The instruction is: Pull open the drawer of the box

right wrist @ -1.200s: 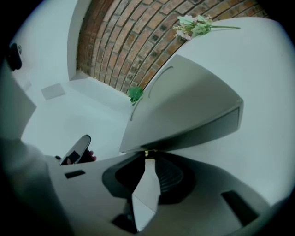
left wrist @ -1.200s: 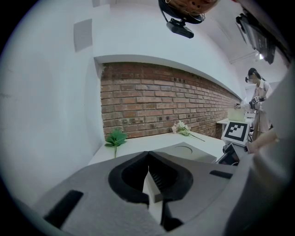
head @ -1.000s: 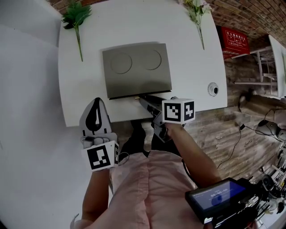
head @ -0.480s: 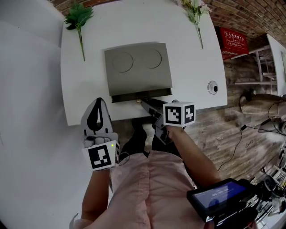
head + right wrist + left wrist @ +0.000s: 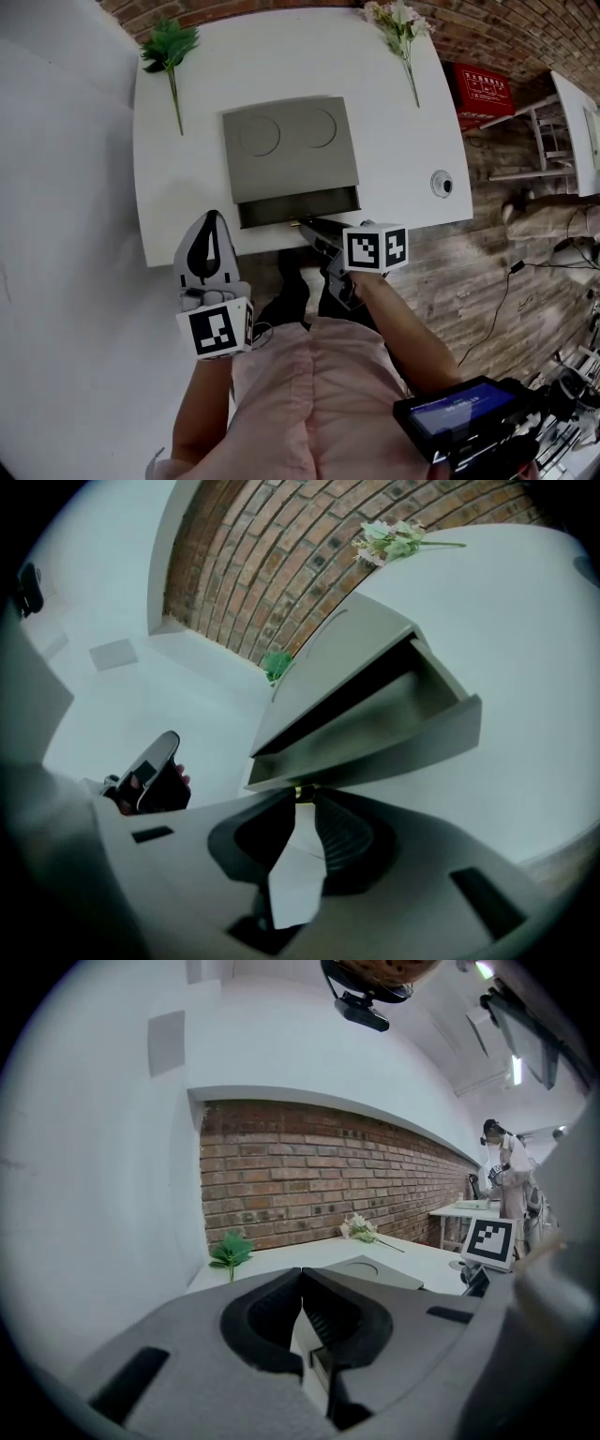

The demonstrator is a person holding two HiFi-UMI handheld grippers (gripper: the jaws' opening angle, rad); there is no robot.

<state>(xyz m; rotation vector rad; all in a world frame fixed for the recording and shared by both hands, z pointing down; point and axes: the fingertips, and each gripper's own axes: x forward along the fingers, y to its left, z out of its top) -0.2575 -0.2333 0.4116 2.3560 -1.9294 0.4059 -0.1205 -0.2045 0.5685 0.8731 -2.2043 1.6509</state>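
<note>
A flat grey box (image 5: 291,147) with two round recesses on its lid lies on the white table (image 5: 403,159). Its drawer (image 5: 298,208) stands pulled out a little at the near side; in the right gripper view the drawer front (image 5: 375,752) shows with a dark gap above it. My right gripper (image 5: 302,223) is shut on the small brass drawer knob (image 5: 302,790) at the drawer's front. My left gripper (image 5: 208,234) hovers off the table's near left edge, shut and holding nothing; its closed tips (image 5: 302,1283) point over the table.
A green leafy sprig (image 5: 170,52) lies at the table's far left and a pale flower stem (image 5: 401,33) at the far right. A small round object (image 5: 442,184) sits near the right edge. Brick wall behind; a red box (image 5: 484,86) on the wooden floor.
The drawer has slid out toward me with the right gripper on its knob; the dark gap under the lid has widened. The left gripper has barely moved.
</note>
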